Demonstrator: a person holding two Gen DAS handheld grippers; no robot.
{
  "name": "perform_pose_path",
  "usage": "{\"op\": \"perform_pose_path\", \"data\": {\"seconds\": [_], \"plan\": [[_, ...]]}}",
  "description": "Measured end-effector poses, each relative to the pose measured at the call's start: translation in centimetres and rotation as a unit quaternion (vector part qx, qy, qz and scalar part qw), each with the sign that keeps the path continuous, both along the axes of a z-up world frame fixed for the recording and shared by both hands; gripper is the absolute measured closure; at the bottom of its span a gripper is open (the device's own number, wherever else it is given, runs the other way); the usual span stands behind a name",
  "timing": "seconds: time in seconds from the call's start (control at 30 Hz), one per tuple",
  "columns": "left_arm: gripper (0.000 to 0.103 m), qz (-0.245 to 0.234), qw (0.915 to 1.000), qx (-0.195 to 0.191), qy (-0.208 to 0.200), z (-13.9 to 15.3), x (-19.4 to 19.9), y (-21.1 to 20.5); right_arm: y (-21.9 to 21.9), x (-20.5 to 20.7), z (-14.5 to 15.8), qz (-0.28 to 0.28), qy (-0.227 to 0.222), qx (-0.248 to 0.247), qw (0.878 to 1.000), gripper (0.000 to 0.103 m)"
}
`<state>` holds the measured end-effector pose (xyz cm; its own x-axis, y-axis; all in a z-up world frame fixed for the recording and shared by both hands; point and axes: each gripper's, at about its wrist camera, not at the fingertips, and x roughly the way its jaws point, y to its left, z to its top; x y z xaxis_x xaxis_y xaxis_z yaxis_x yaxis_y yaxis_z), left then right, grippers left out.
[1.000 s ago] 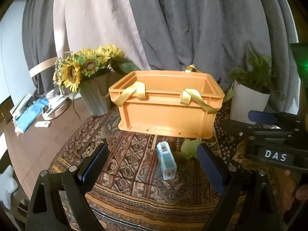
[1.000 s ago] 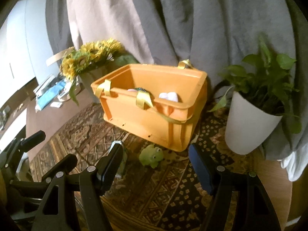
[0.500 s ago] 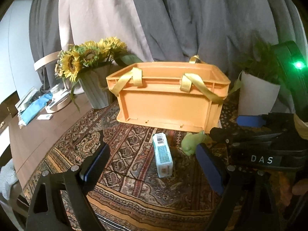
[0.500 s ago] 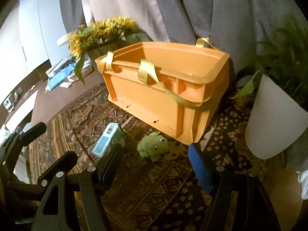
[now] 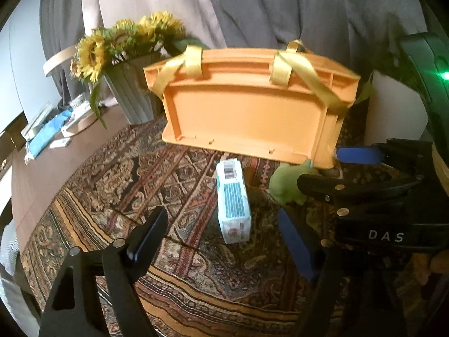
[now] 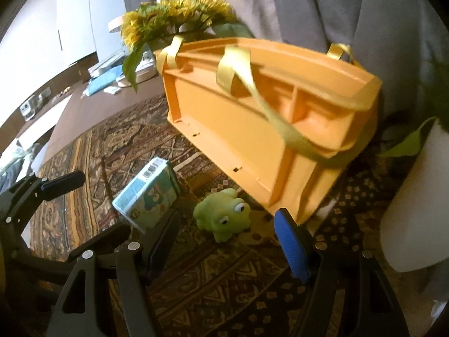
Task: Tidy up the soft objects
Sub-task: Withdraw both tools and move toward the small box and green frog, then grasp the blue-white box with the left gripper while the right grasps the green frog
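A light blue tissue pack (image 5: 233,199) (image 6: 147,193) lies on the patterned rug in front of the orange crate (image 5: 252,112) (image 6: 269,129) with yellow straps. Beside it sits a green frog toy (image 5: 289,182) (image 6: 224,214). My left gripper (image 5: 224,230) hovers just short of the tissue pack, jaws closing, pads clear of it. My right gripper (image 6: 227,238) hangs just before the frog, open, nothing between its fingers. The right gripper also shows at the right of the left wrist view, partly covering the frog.
A grey vase of sunflowers (image 5: 126,56) (image 6: 179,16) stands left of the crate. A white plant pot (image 6: 415,205) (image 5: 393,106) stands at its right. Papers and a blue cloth (image 5: 45,132) lie on the brown table at far left. Grey curtains hang behind.
Both grippers have sunk toward the rug and come nearer the tissue pack and the frog. The left jaws have narrowed. The crate's inside is out of sight now.
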<state>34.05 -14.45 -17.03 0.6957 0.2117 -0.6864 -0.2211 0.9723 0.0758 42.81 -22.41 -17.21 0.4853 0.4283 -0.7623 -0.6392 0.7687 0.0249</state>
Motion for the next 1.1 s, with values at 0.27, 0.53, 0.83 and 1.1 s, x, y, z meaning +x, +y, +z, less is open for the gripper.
{"op": "perform_pose_path", "data": {"seconds": [0.27, 0.53, 0.83, 1.1], "plan": [[0.034, -0.008, 0.9999, -0.001, 0.014, -1.6, 1.6, -0.2, 0.3, 1.3, -1.8, 0.024, 0.016, -0.002, 1.000, 0.039], [0.048, -0.012, 0.9993, -0.014, 0.032, -3.0, 3.0, 0.2, 0.7, 2.2, -3.1, 0.033, 0.029, 0.001, 0.999, 0.049], [0.068, -0.010, 0.9976, -0.048, 0.049, -3.4, 3.9, 1.2, 1.4, 2.4, -3.4, 0.039, 0.033, 0.016, 0.999, 0.058], [0.076, -0.015, 0.9954, -0.074, 0.058, -3.3, 3.9, 1.7, 1.4, 1.7, -3.2, 0.013, 0.030, 0.018, 0.999, 0.061]]}}
